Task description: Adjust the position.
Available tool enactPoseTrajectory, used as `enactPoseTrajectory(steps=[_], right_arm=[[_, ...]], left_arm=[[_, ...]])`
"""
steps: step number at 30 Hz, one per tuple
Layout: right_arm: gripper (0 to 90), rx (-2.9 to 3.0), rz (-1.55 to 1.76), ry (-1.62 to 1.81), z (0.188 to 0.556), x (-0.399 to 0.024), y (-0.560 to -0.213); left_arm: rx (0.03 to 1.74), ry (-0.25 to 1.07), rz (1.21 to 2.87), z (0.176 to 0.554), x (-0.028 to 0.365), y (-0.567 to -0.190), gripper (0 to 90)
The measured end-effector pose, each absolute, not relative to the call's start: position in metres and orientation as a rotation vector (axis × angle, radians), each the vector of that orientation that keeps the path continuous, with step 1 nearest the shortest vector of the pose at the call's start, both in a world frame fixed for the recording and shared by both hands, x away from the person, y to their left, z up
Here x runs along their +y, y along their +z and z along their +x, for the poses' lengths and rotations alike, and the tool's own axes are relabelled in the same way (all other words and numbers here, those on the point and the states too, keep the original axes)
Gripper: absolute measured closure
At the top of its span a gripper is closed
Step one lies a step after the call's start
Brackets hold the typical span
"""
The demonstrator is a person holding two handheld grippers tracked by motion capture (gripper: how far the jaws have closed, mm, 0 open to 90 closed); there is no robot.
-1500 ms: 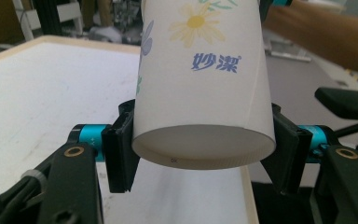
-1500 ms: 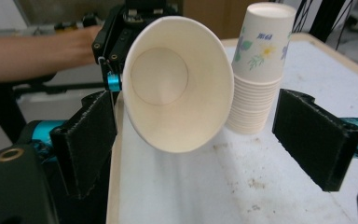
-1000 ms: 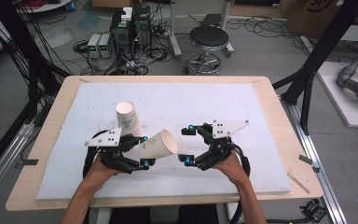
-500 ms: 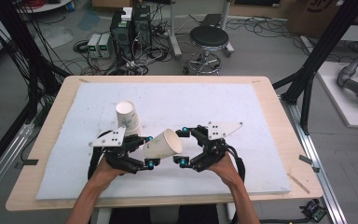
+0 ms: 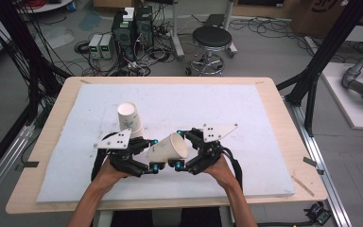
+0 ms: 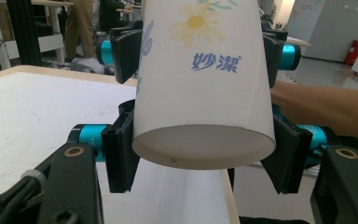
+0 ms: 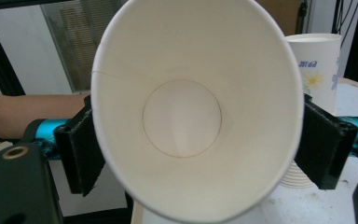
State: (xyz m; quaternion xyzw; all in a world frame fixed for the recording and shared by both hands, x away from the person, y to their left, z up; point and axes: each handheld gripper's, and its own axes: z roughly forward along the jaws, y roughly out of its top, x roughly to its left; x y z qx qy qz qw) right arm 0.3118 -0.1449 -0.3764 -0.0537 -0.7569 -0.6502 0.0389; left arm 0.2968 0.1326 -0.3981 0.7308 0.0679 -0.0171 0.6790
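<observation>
A white foam sheet (image 5: 246,113) covers the wooden table (image 5: 283,123), and past it the floor is full of cables and boxes.

Close to the near edge, two hands reach in from the bottom. The left gripper (image 5: 152,155) and the right gripper (image 5: 177,149) face each other, very near. Between them, lifted off the sheet, a paper cup (image 5: 166,147) lies on its side. Its wide mouth points to the right gripper and its small bottom points to the left one. Both grippers pinch it: the left one's jaws press the narrow end, and the right one's jaws press the rim end. Each pair of jaws is about as wide apart as the cup. The cup has a daisy on it (and some blue writing).

Farther back, just behind the left gripper, a stack of cups (image 5: 130,119) stands upside down on the sheet.

Beyond the table sits a round black stool (image 5: 211,38).
</observation>
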Motion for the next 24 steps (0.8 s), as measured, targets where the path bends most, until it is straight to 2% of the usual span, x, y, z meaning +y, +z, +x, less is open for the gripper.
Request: enactPoseTrajectory(steps=[6, 13, 21, 23, 24], right_arm=[[19.0, -2.314, -0.146, -1.988, 0.3128, -0.1422, -0.3770], [31.7, -2.294, -0.101, -2.010, 0.3114, -0.1424, -0.3760], [35.0, -2.297, -0.090, -2.016, 0.3111, -0.1431, -0.3755], [35.0, -2.297, -0.085, -2.017, 0.3106, -0.1429, -0.3753], [35.1, -2.295, -0.086, -2.018, 0.3103, -0.1430, -0.3752]], left_arm=[[0.145, -0.042, 1.643, 0.2965, 0.1315, -0.3981, 37.1], [0.144, -0.045, 1.638, 0.2962, 0.1316, -0.3980, 37.1], [0.140, -0.047, 1.640, 0.2956, 0.1316, -0.3979, 36.9], [0.140, -0.029, 1.639, 0.2951, 0.1317, -0.3975, 34.9], [0.164, -0.011, 1.647, 0.2943, 0.1309, -0.3969, 23.0]])
